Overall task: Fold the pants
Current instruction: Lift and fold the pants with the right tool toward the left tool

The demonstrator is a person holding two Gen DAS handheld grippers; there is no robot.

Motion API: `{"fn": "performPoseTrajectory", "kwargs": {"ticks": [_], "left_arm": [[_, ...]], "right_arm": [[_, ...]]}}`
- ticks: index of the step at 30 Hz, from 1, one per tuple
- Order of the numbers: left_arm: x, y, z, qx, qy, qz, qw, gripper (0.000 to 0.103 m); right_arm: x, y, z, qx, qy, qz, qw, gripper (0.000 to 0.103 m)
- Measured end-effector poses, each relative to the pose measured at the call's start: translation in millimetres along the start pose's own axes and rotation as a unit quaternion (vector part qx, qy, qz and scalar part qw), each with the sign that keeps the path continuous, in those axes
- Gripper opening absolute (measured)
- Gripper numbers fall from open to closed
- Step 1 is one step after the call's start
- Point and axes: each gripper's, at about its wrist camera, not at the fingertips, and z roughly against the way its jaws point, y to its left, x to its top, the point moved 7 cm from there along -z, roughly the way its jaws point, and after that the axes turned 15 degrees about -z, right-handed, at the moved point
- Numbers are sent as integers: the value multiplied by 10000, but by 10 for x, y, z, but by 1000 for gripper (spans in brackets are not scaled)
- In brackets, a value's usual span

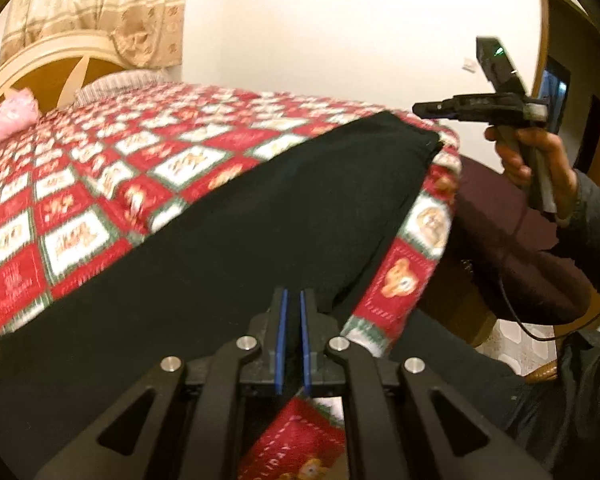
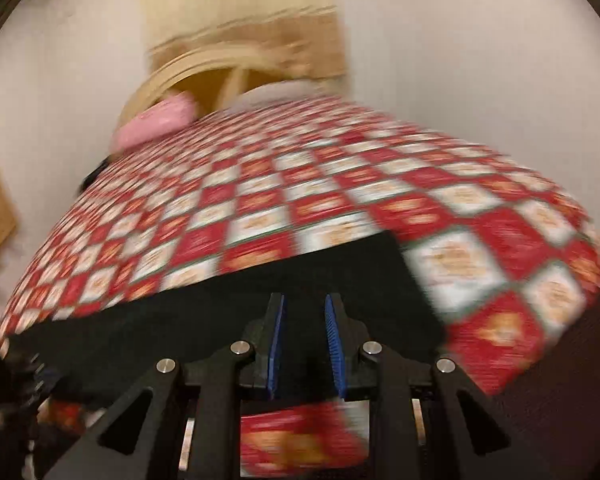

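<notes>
- Black pants (image 1: pixel 228 216) lie flat in a long band across a bed spread with a red-and-white checked holiday blanket (image 1: pixel 100 184), one squared end reaching close to the blanket's far corner, where it drops over the bed's edge.
- The left gripper (image 1: pixel 293 304) sits low over the near part of the pants, its blue pads (image 1: pixel 282 336) drawn almost together; dark fabric runs between them, though whether they pinch it cannot be told.
- In the left wrist view, the right gripper (image 1: pixel 424 109) hangs in the air past the pants' far end, clear of the cloth, held by a hand (image 1: pixel 528 160) in a dark sleeve (image 1: pixel 596 224).
- In the blurred right wrist view, the right gripper's jaws stand apart with nothing between them, the pants below and just ahead.
- No containers appear in either view.
- At the head of the bed, a pink pillow (image 1: pixel 8 120) rests against a cream arched headboard (image 1: pixel 52 60), with a patterned curtain (image 1: pixel 100 4) above.
- A dark maroon cushioned seat (image 1: pixel 512 248) stands beside the bed's corner, under the right hand.
- A cable (image 1: pixel 512 304) trails down from the right gripper's handle.
</notes>
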Motion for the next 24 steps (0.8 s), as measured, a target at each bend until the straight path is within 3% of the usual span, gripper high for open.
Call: {"fn": "performPoseTrajectory", "kwargs": {"ticks": [4,9,14,15,16,17,19,20,24], "left_arm": [[-178,-13,-123,-146,246,124,9995,7],[-292,-28,-143,-328,291,266,9987,7],[-251,-27,-48,-239,182,294,9991,7],[-238,-27,-10,-178,140,265,9994,8],[-233,-32,30,-101,110,213,9997,14],[-229,-51,58,-45,103,134,9998,18],[-248,-97,92,112,122,-67,9998,43],[-260,-125,95,224,153,-212,9994,48],[-306,-163,21,488,347,-579,9965,51]], "right_arm": [[-353,426,-323,246,566,460,9970,22],[-820,479,-605,49,1279,751,9889,22],[-887,651,-474,-78,1157,1391,9835,24],[-932,746,-424,76,1159,1556,9810,34],[-957,805,-387,146,1158,1684,9788,53],[-1032,900,-338,222,1145,1970,9734,60],[-1150,1031,-311,220,1077,2432,9637,62],[-1199,1066,-331,105,1043,2682,9576,62],[-1280,1069,-446,-334,885,3226,9418,61]]}}
